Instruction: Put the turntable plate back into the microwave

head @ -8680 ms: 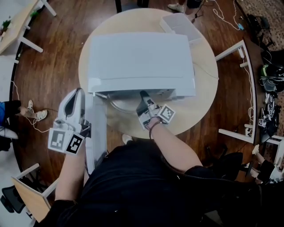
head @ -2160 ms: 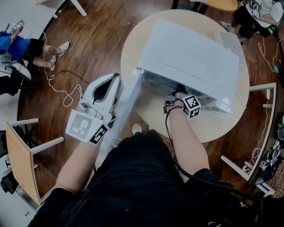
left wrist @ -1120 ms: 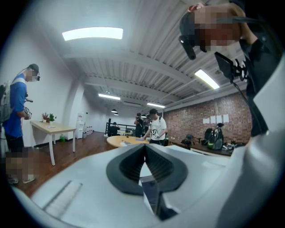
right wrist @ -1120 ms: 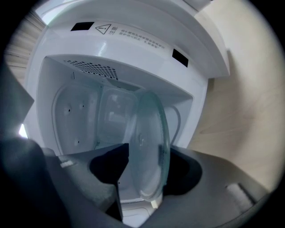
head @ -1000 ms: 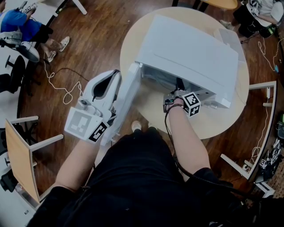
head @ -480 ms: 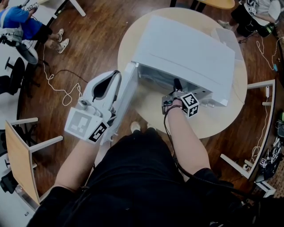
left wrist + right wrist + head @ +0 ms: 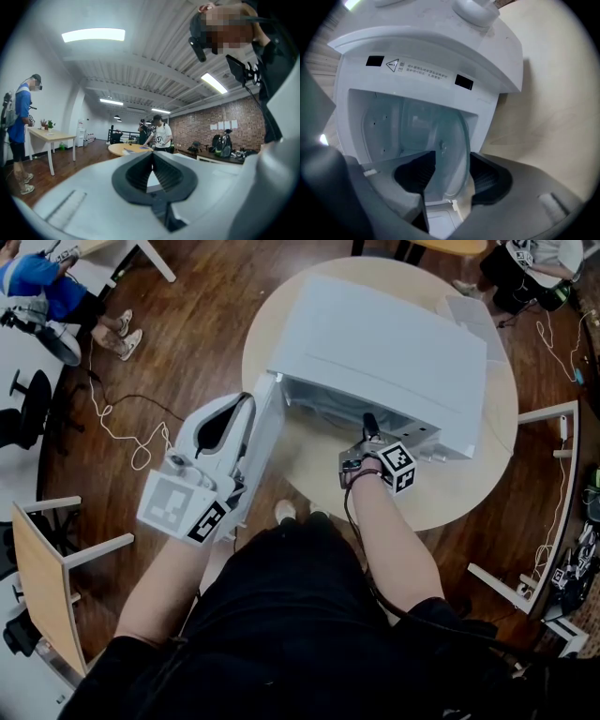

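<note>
The white microwave [image 7: 375, 334] stands on a round wooden table [image 7: 450, 493] with its door [image 7: 265, 427] swung open to the left. In the right gripper view the clear glass turntable plate [image 7: 440, 136] lies inside the cavity [image 7: 384, 126]. My right gripper [image 7: 368, 425] sits at the mouth of the opening, rolled on its side. Its jaws [image 7: 452, 161] stand wide apart with the plate's near rim showing in the gap, and neither pad presses on it. My left gripper [image 7: 246, 401] hangs beside the open door, its jaws [image 7: 153, 154] meeting at the tips with nothing between them.
A white box [image 7: 464, 310] lies on the table behind the microwave. A white metal frame [image 7: 548, 502] stands to the right, and a chair [image 7: 47, 596] to the lower left. Cables [image 7: 122, 437] trail on the wooden floor. People stand at tables in the room [image 7: 159, 133].
Several seconds ago the plate jutted out of the opening under my right gripper; now it lies inside the cavity. Over the last second neither gripper has visibly moved.
</note>
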The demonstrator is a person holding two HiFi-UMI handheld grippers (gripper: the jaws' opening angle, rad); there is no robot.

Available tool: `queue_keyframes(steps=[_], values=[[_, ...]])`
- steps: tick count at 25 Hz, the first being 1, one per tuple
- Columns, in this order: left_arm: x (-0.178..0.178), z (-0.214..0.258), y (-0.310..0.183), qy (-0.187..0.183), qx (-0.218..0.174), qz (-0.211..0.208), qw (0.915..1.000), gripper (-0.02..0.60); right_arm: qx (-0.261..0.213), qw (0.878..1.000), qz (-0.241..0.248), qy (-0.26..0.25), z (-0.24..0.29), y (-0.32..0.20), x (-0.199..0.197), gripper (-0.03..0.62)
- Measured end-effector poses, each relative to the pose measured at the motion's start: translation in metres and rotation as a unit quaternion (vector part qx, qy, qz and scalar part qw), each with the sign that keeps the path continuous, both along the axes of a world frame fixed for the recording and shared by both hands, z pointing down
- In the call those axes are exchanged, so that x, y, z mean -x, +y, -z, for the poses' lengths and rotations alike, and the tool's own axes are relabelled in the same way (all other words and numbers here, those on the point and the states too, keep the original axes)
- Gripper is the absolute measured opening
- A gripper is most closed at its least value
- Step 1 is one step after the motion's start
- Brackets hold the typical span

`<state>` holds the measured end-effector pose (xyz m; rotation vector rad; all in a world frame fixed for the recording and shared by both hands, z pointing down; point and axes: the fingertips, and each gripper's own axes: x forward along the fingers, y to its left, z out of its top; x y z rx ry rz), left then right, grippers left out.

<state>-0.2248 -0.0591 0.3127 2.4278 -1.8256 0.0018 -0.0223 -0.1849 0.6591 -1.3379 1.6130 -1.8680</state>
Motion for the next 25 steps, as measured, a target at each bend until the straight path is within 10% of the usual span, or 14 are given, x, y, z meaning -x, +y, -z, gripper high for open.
queue_keyframes(steps=[25], values=[[-0.035, -0.002, 0.0, 0.012, -0.003, -0.063, 0.998, 0.003, -0.022, 0.999, 0.028, 0.023, 0.013, 0.047, -0.041, 0.23]])
